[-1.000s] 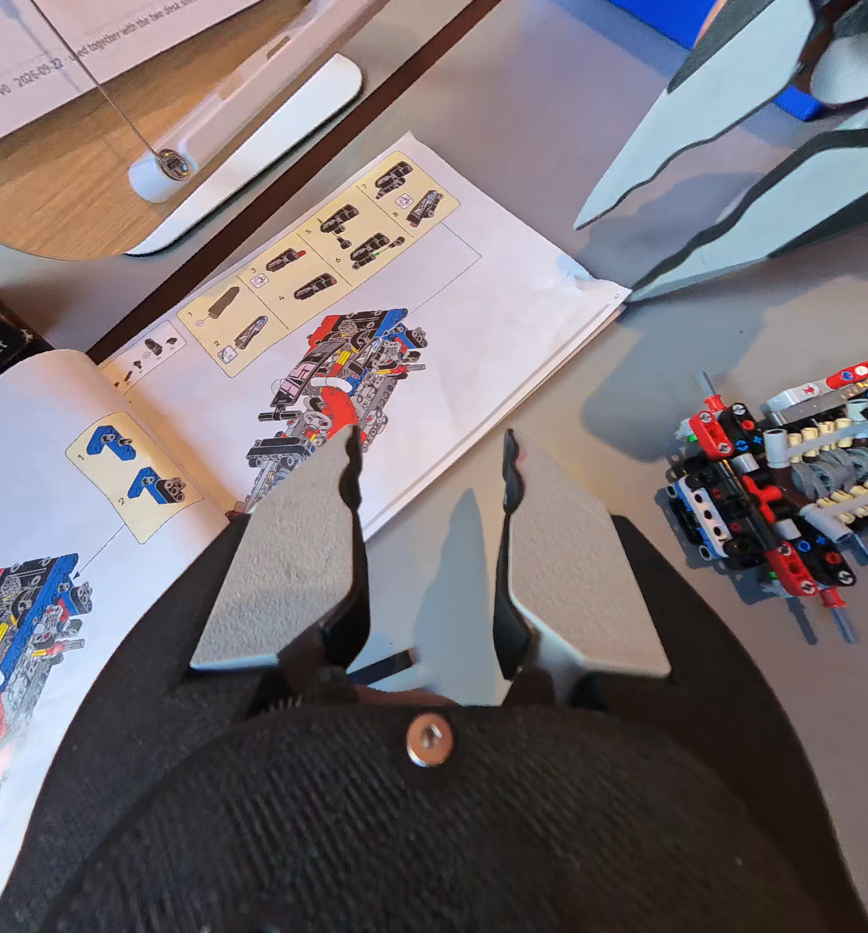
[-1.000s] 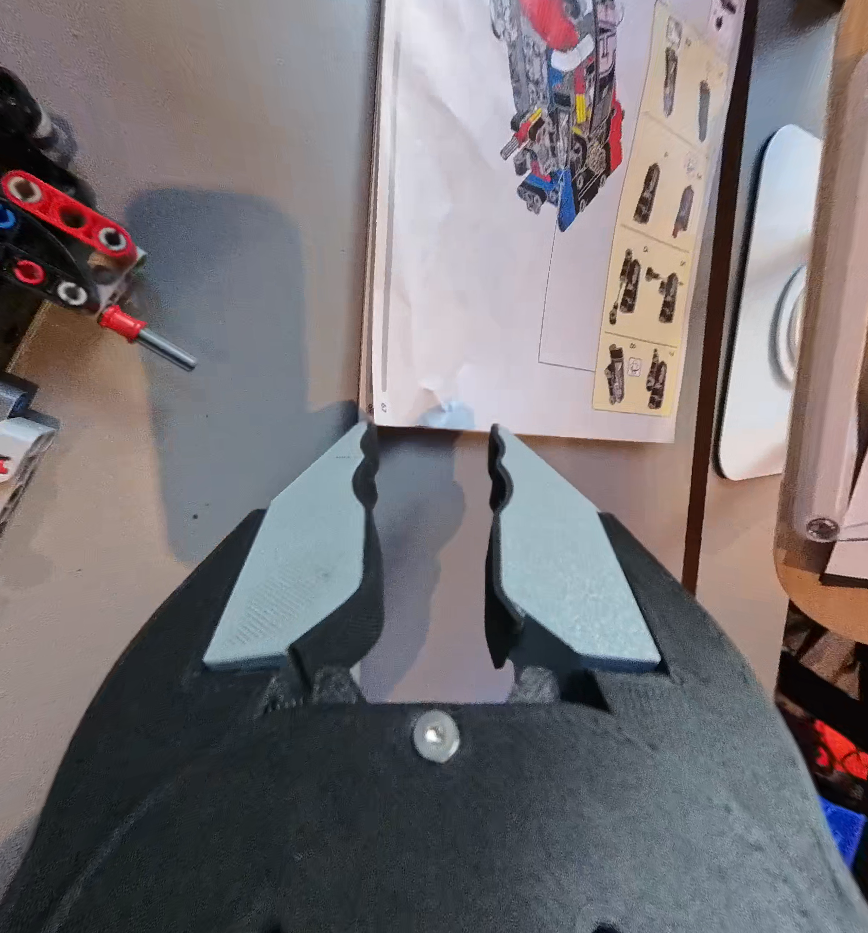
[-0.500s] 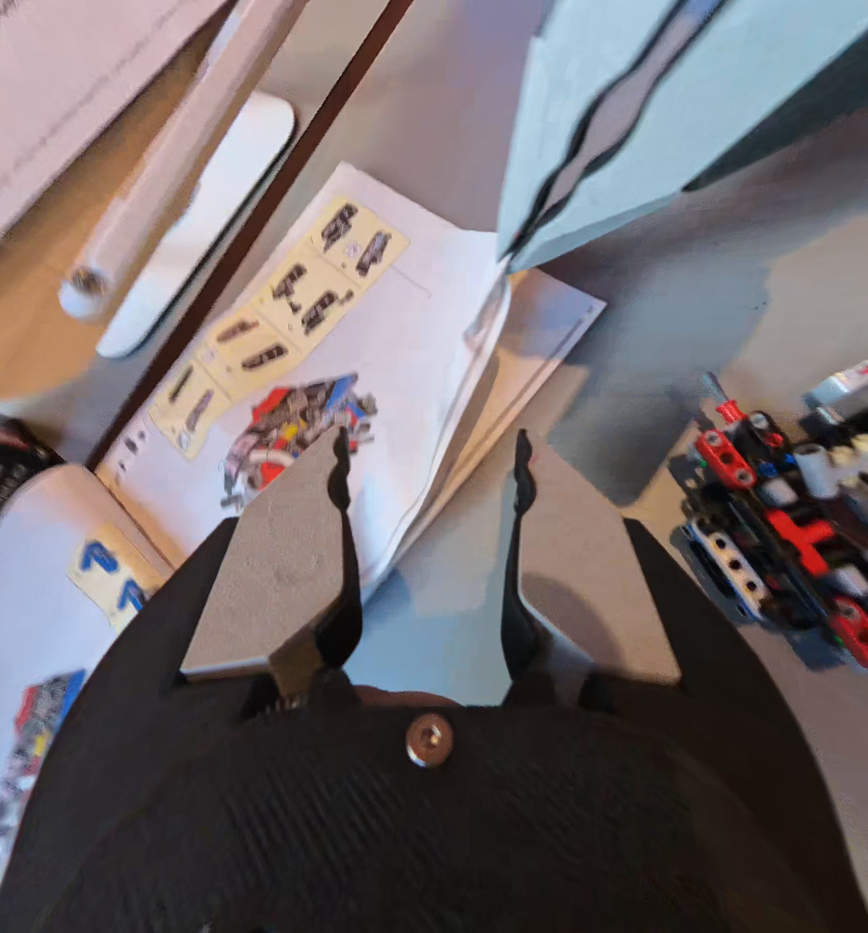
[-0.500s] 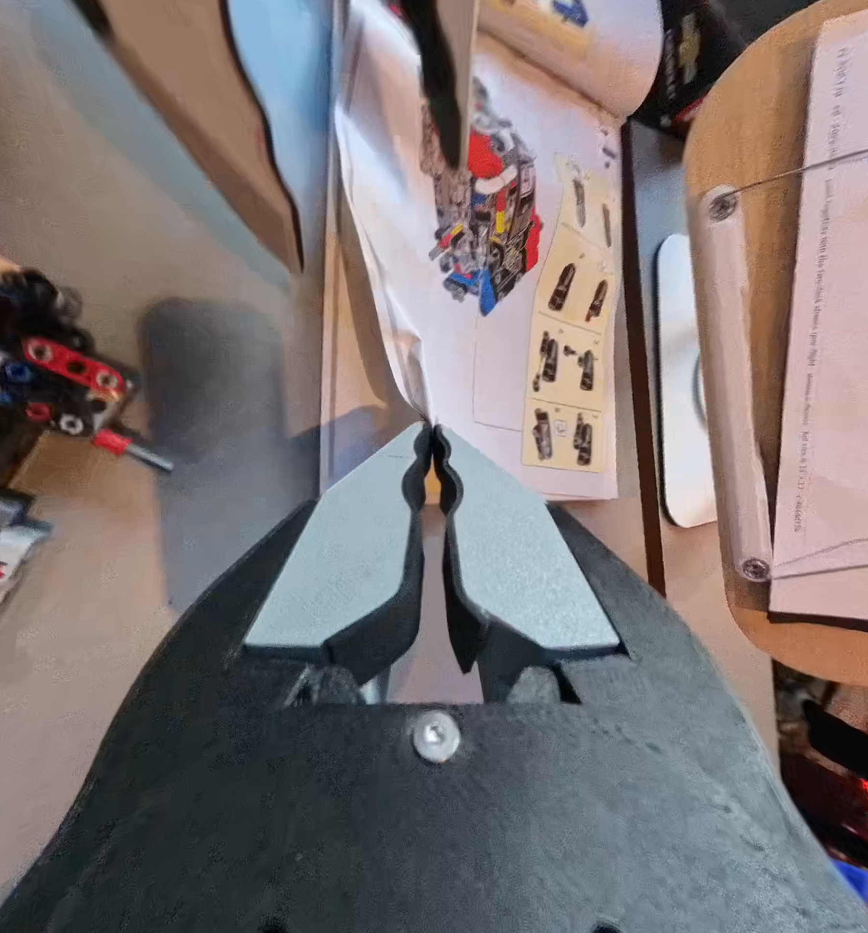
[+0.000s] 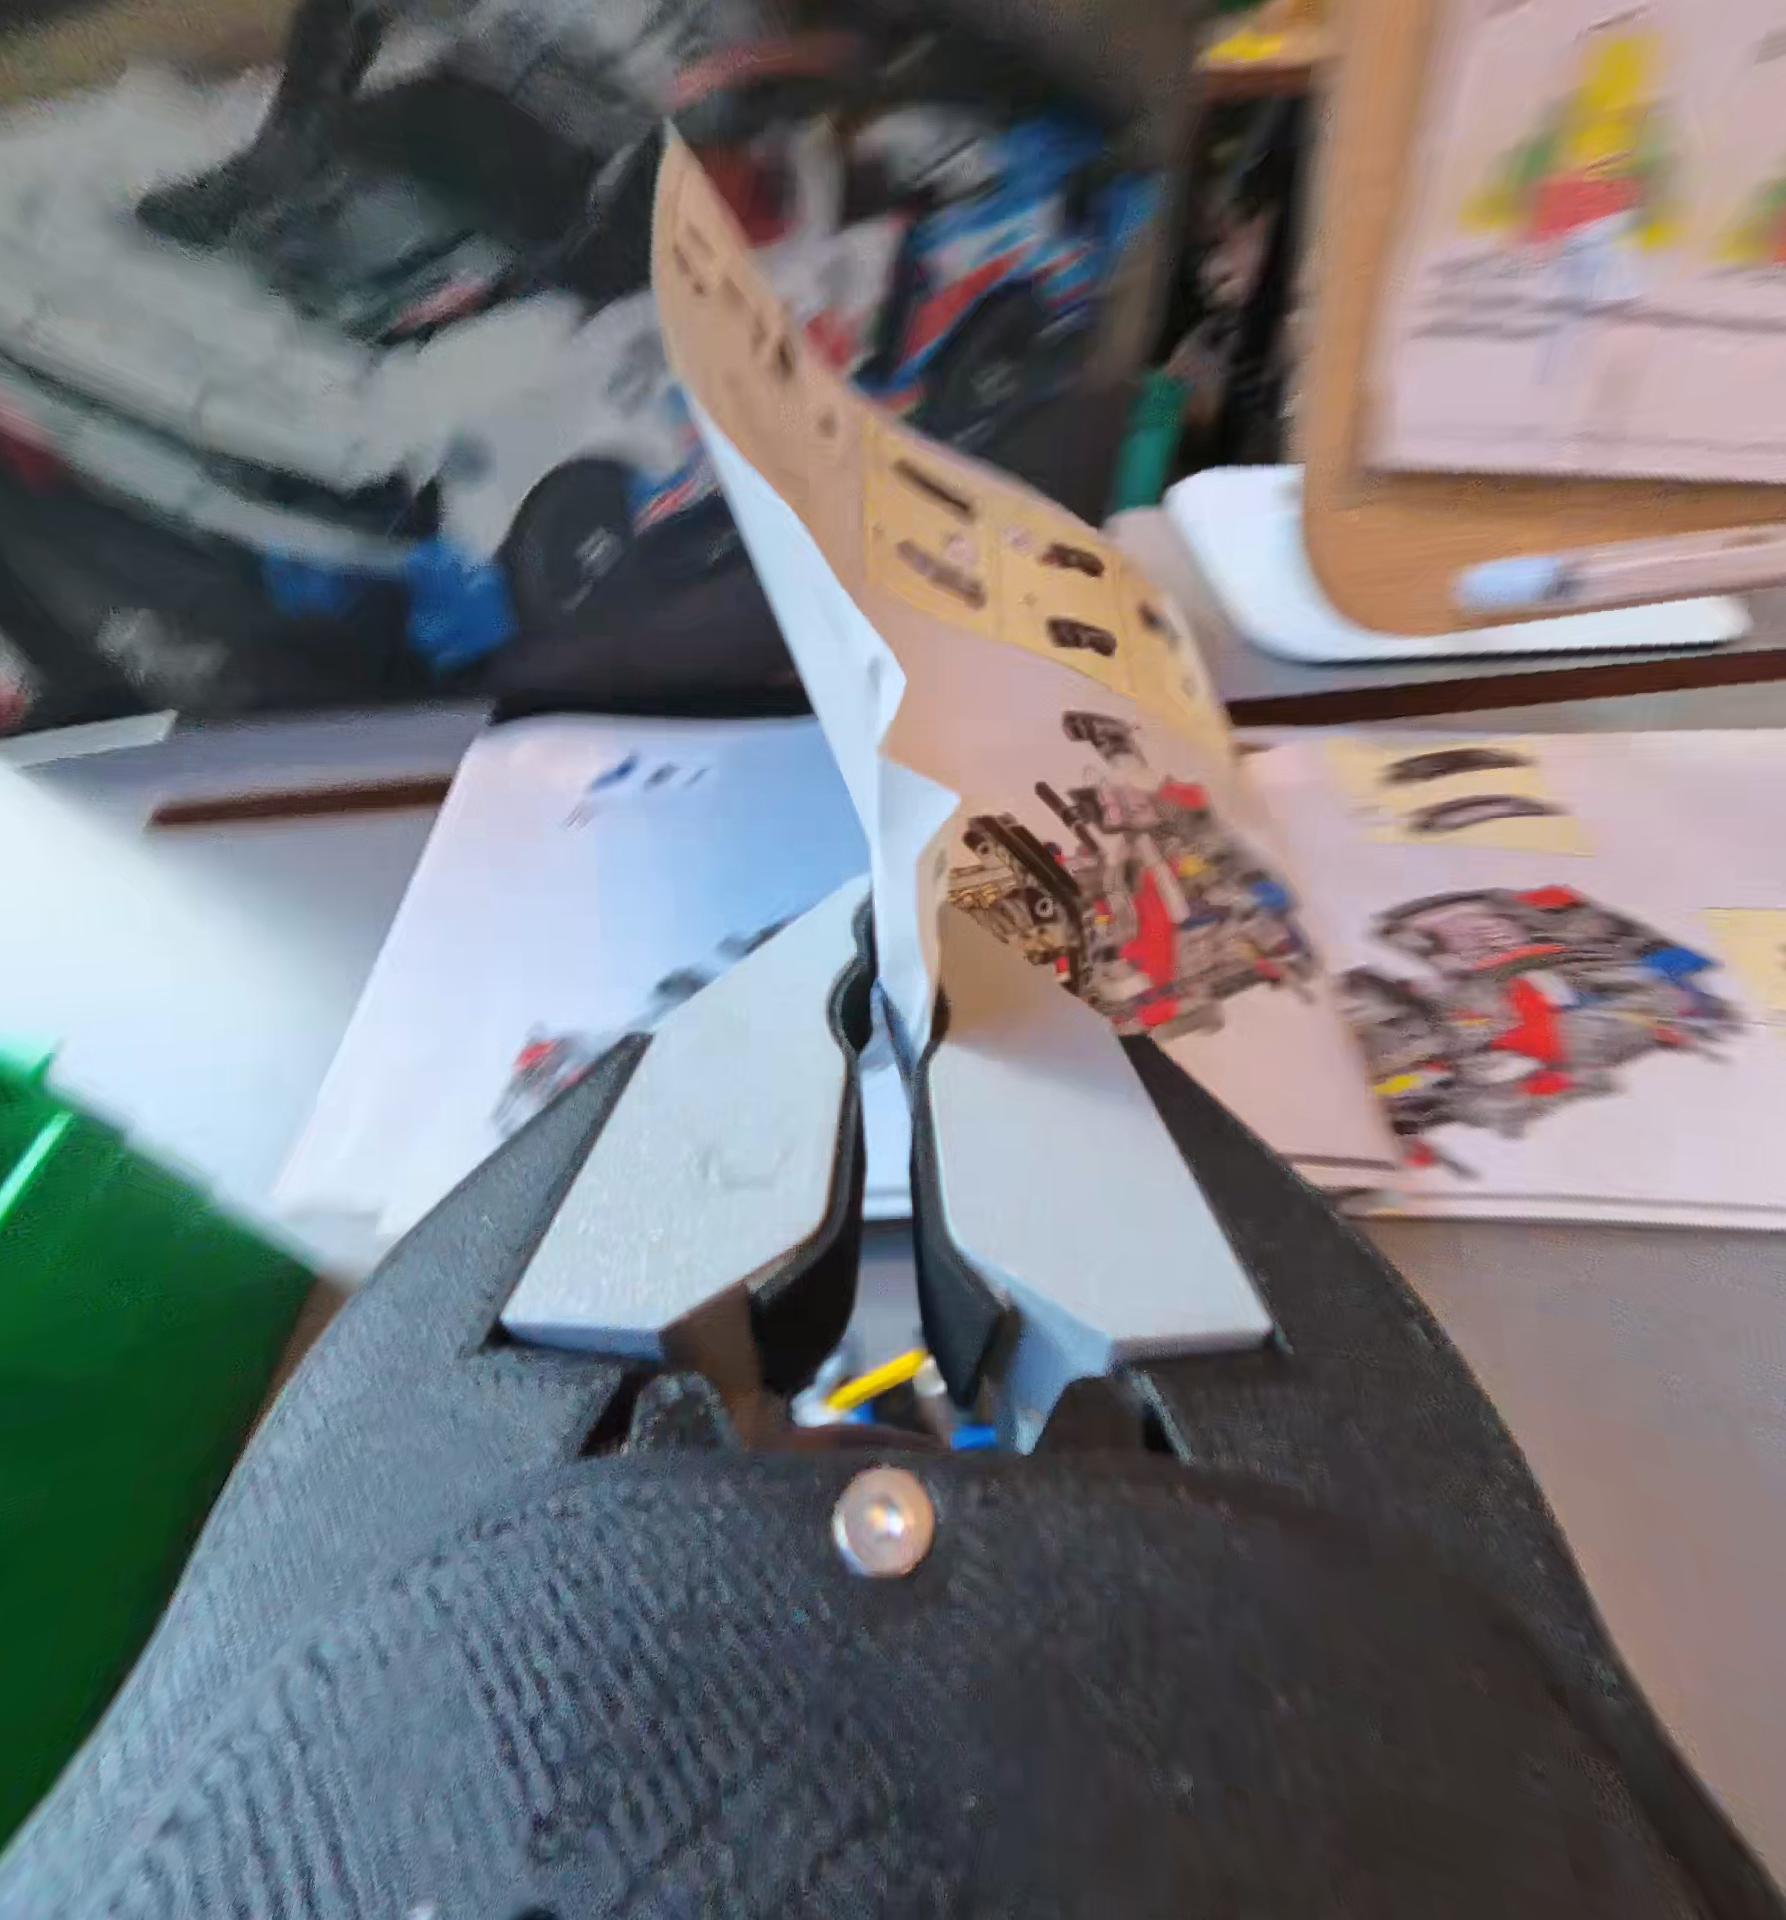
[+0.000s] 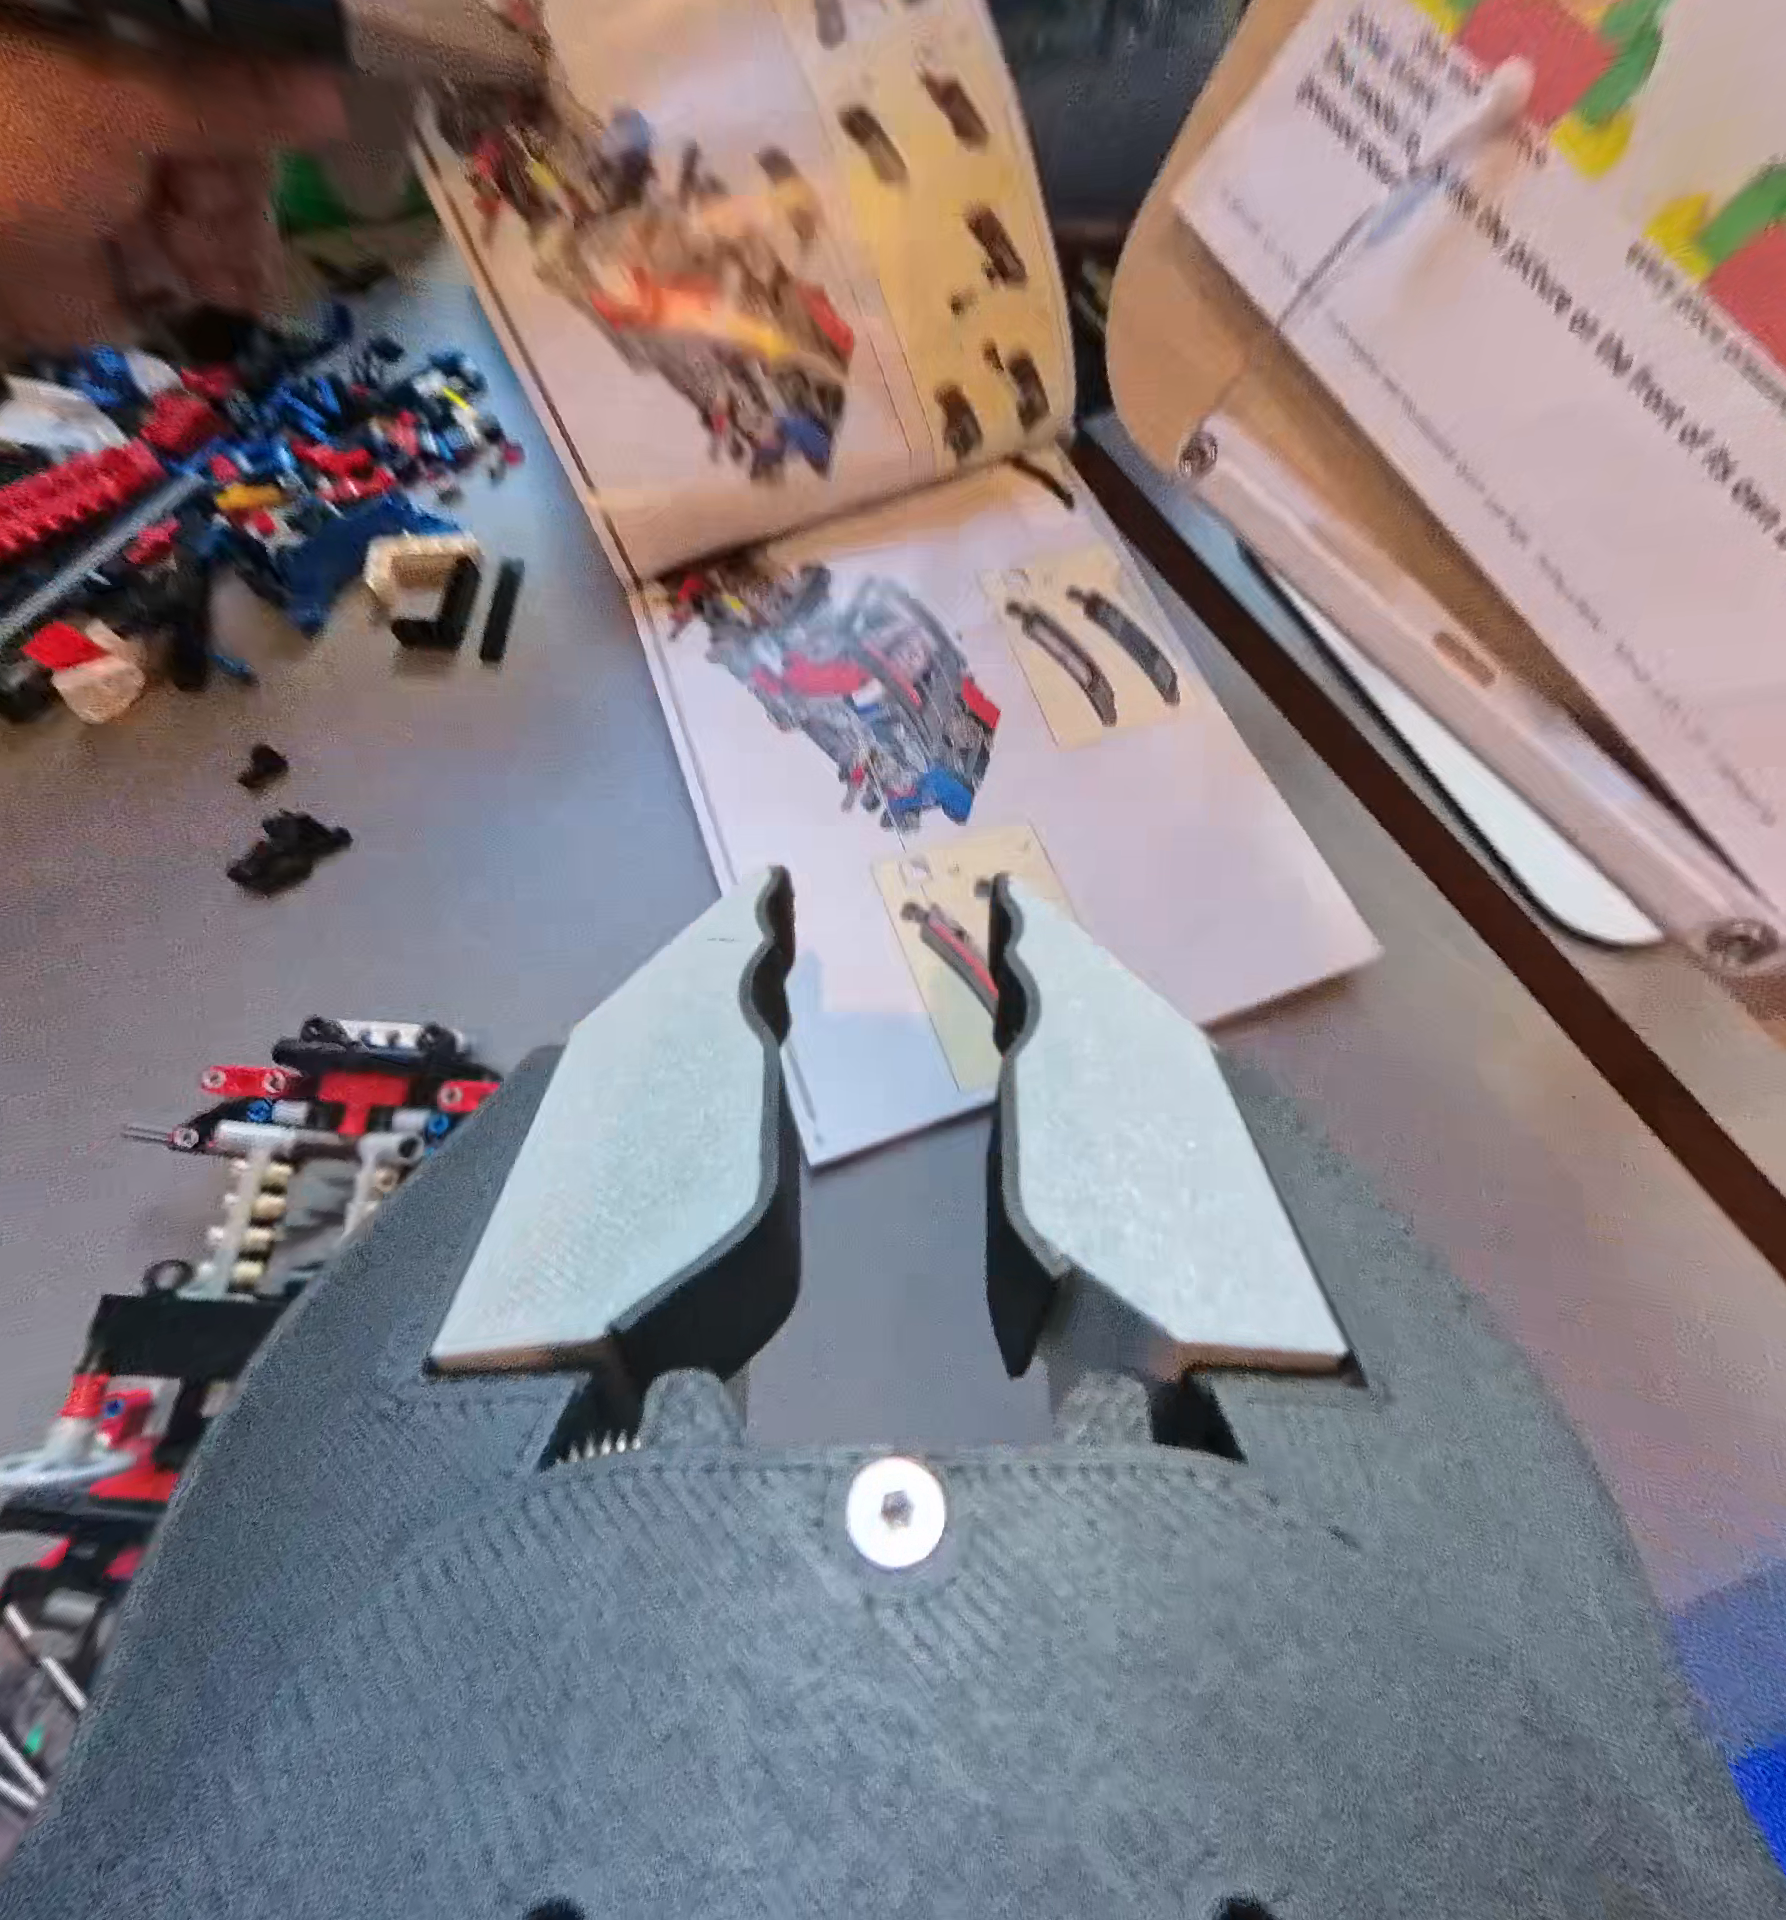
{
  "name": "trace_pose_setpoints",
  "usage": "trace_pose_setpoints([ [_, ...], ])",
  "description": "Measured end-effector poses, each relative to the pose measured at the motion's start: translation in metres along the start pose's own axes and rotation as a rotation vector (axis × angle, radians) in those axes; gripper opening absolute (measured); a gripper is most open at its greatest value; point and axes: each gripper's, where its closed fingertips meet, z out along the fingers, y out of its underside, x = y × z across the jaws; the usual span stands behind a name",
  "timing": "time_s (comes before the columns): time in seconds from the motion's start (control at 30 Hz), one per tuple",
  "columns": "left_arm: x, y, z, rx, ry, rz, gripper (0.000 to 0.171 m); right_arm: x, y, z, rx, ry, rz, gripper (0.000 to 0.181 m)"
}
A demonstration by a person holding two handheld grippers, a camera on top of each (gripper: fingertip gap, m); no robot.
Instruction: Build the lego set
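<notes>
The instruction booklet (image 6: 982, 727) lies open on the grey table. My left gripper (image 5: 894, 940) is shut on the edge of one page (image 5: 982, 644) and holds it lifted and curled above the booklet (image 5: 1554, 966). The lifted page also shows in the right wrist view (image 6: 764, 260), standing up over the spine. My right gripper (image 6: 889, 904) is open and empty, hovering over the booklet's near corner. The partly built lego model (image 6: 286, 1143), black, red and grey, lies on the table left of my right gripper.
A pile of loose lego parts (image 6: 193, 488) lies at the far left, with small black pieces (image 6: 286, 836) nearer. A wooden stand with a printed sheet (image 6: 1491, 436) rises at the right. A green object (image 5: 47, 1351) and the set's box (image 5: 349, 312) show blurred.
My right gripper, shut on the page corner half a second ago, has opened and pulled back. My left gripper has closed on the page and lifted it over. Both views have swung.
</notes>
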Motion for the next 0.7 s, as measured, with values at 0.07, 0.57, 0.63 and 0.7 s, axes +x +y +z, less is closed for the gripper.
trace_pose_setpoints([
  [0.07,-0.034,0.023,0.003,-0.070,-0.062,-0.052,0.000,-0.007,0.025,-0.001,-0.073,-0.036,0.008,0.036],
  [0.57,0.005,-0.033,-0.087,0.066,-0.013,-0.033,0.082,-0.119,0.127,-0.151,0.001,0.053,0.062,0.071],
  [0.63,0.054,-0.018,-0.118,-0.011,0.116,0.121,0.081,-0.145,0.143,-0.158,0.022,0.037,0.076,0.087],
  [0.7,0.097,0.015,-0.147,-0.136,0.273,0.207,0.081,-0.159,0.159,-0.152,0.009,0.041,0.056,0.101],
])
